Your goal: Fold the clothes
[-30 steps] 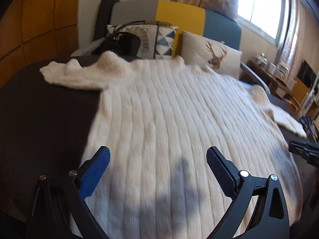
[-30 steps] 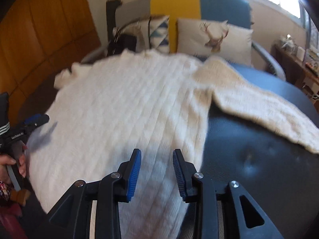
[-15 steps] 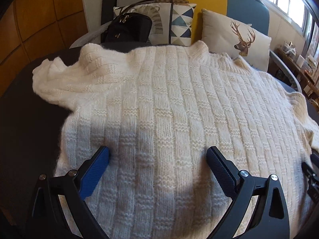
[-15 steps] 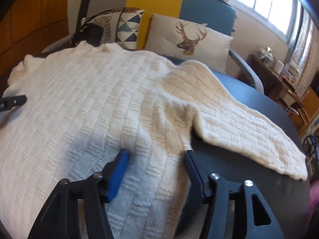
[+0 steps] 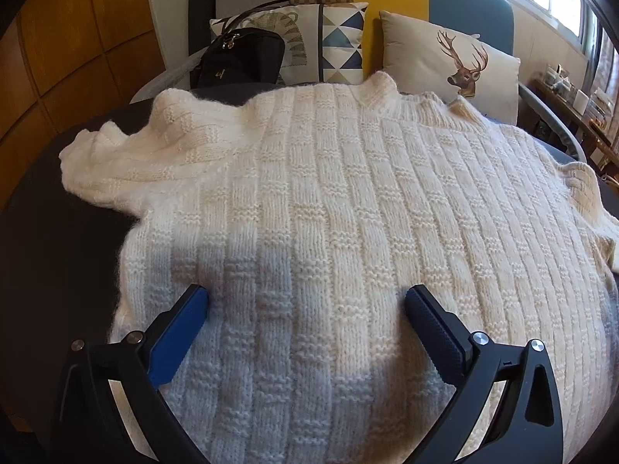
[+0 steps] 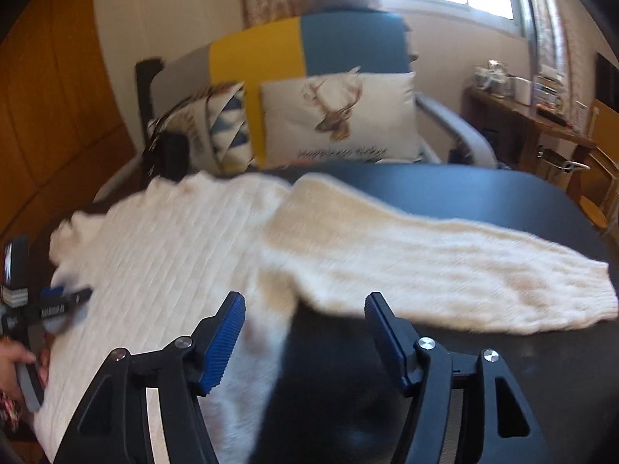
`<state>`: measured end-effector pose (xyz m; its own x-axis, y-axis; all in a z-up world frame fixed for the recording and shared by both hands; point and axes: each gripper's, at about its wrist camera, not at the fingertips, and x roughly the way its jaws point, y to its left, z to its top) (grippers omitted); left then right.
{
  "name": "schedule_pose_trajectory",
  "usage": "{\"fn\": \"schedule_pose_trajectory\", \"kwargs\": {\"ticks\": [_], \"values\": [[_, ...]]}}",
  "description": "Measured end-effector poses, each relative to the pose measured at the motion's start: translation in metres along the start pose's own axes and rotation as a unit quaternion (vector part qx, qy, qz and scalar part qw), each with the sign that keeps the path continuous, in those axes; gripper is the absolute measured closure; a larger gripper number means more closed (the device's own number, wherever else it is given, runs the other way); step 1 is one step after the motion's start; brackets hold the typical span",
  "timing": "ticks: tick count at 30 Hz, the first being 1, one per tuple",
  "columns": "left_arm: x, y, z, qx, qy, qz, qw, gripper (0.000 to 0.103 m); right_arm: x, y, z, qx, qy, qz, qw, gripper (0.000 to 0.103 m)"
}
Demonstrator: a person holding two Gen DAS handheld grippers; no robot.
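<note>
A cream knit sweater (image 5: 348, 212) lies spread flat on a dark round table (image 5: 58, 251). Its left sleeve (image 5: 127, 162) is bunched near the far left. My left gripper (image 5: 307, 294) hovers open over the lower body of the sweater, with nothing pinched between its blue pads. In the right wrist view the sweater's right sleeve (image 6: 445, 270) stretches out across the table to the right. My right gripper (image 6: 305, 303) stands open just above the spot where that sleeve meets the body, holding nothing. The left gripper (image 6: 73, 294) shows at the far left, held by a hand (image 6: 19, 359).
Beyond the table stands a grey, yellow and blue sofa (image 6: 348, 38) with a deer cushion (image 5: 456, 65), a triangle-pattern cushion (image 5: 340, 42) and a black handbag (image 5: 240, 58). A wooden sideboard (image 6: 522, 116) with small items stands at the right. Bare dark tabletop (image 6: 483, 348) lies under the right gripper.
The right gripper's jaws have opened wider, and it has swung right from the sweater's side edge toward the sleeve. The left gripper came closer over the sweater, then held still.
</note>
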<state>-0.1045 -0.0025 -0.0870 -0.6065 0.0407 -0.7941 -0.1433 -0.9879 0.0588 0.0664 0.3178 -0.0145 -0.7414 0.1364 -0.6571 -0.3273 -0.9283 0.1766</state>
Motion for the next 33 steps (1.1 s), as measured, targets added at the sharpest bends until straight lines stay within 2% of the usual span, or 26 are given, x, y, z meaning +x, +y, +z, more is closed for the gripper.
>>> {"fn": "schedule_pose_trajectory", "kwargs": {"ticks": [3,6,10,12,16,17,23,24,25,26,29,30,31,33], "values": [[0.001,-0.001,0.000,-0.001,0.000,0.002,1.0000,0.000,0.025,-0.037,0.028,0.022,0.020,-0.049,0.998,0.038],[0.001,0.003,0.000,-0.007,0.001,-0.007,1.0000,0.000,0.051,-0.074,0.042,0.032,0.057,-0.126,0.990,0.054],[0.002,0.004,0.001,-0.004,-0.001,-0.009,0.9999,0.000,0.077,-0.118,0.039,0.062,0.117,-0.185,0.974,0.055],[0.003,0.005,0.001,-0.005,-0.002,-0.012,0.9999,0.000,0.081,-0.133,0.033,0.087,0.120,-0.170,0.974,0.054],[0.003,0.005,0.000,-0.005,-0.003,-0.012,0.9999,0.000,0.081,-0.139,0.031,0.025,0.104,-0.199,0.974,0.052],[0.003,0.006,0.000,-0.005,-0.002,-0.012,0.9999,0.000,0.081,-0.145,0.032,0.031,0.101,-0.204,0.973,0.051],[0.001,-0.001,-0.001,0.000,-0.001,-0.006,1.0000,0.000,0.080,-0.176,0.039,0.040,0.092,-0.229,0.968,0.035],[0.001,-0.003,-0.001,0.002,-0.001,-0.005,1.0000,0.000,0.081,-0.180,0.041,0.038,0.091,-0.233,0.968,0.028],[0.001,-0.004,-0.001,0.002,-0.001,-0.004,1.0000,0.000,0.082,-0.184,0.041,0.041,0.091,-0.231,0.968,0.023],[0.001,-0.005,-0.001,0.002,-0.001,-0.003,1.0000,0.000,0.082,-0.188,0.042,0.051,0.090,-0.222,0.970,0.022],[0.002,-0.004,0.000,-0.002,-0.001,-0.005,1.0000,0.000,0.079,-0.192,0.048,0.064,0.098,-0.197,0.973,0.026],[0.002,-0.004,0.000,-0.002,-0.001,-0.005,1.0000,0.000,0.074,-0.186,0.051,0.067,0.093,-0.184,0.976,0.039],[0.002,-0.004,0.000,-0.003,-0.002,-0.006,1.0000,0.000,0.069,-0.172,0.056,0.062,0.076,-0.164,0.982,0.045],[0.002,-0.004,0.001,-0.005,-0.002,-0.005,1.0000,0.000,0.059,-0.143,0.065,0.051,0.042,-0.123,0.990,0.045]]}}
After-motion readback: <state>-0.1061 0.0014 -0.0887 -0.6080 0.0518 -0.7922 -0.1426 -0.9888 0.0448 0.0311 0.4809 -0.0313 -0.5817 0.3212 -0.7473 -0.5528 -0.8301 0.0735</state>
